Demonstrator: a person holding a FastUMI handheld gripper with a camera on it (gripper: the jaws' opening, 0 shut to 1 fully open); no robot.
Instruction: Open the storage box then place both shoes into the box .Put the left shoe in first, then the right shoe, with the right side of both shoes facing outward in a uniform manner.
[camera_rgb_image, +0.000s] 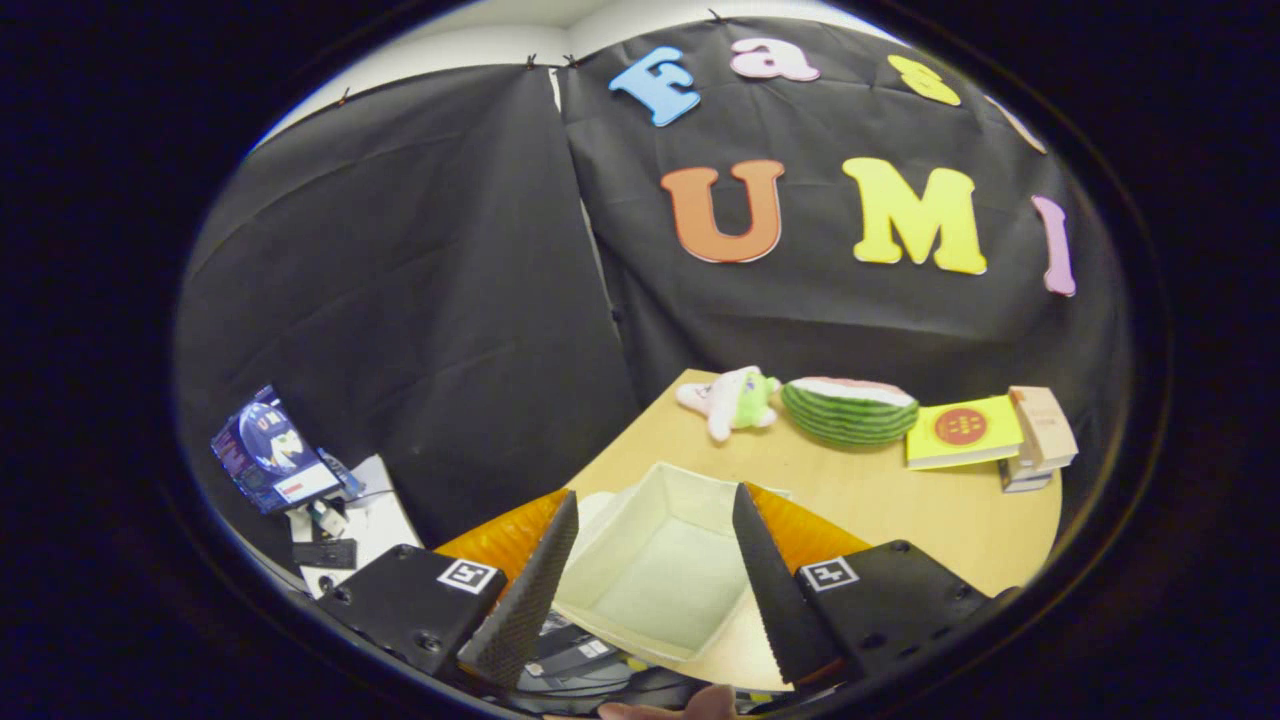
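1. Tool (655, 590): the two fingers stand wide apart with nothing clamped between them. It hangs above the near end of the counter (900, 510), angled down toward it.

2. Storage box (660, 570): a pale, open-topped tray sits on the counter directly between and just ahead of the fingers. Its interior is visible and empty. Whether this is the box body or one half of it cannot be told.

3. Orange material (500, 535): an orange surface shows to either side of the box, partly behind the fingers. It may be a lid or flap belonging to the box; this cannot be confirmed.

4. Shoes: no shoe lies inside the box, and none is identified on the visible part of the counter.

5. Other items on the counter, well beyond the box at the far end: a plush toy (735, 398), a watermelon-shaped item (848, 410) just beside it, a yellow book (962, 432), and a small stack of boxes (1040, 435) next to the book.

6. Off the counter, beside the black cloth: a device with a lit screen (272, 452) on a lower surface. A fingertip (670, 708) shows beneath the tool.

7. Progress, as judged: the box appears open, so the opening step looks complete. Both placements remain outstanding: left shoe first, then right, right sides facing outward.

8. Next requirement, as judged: locate and pick up the left shoe.
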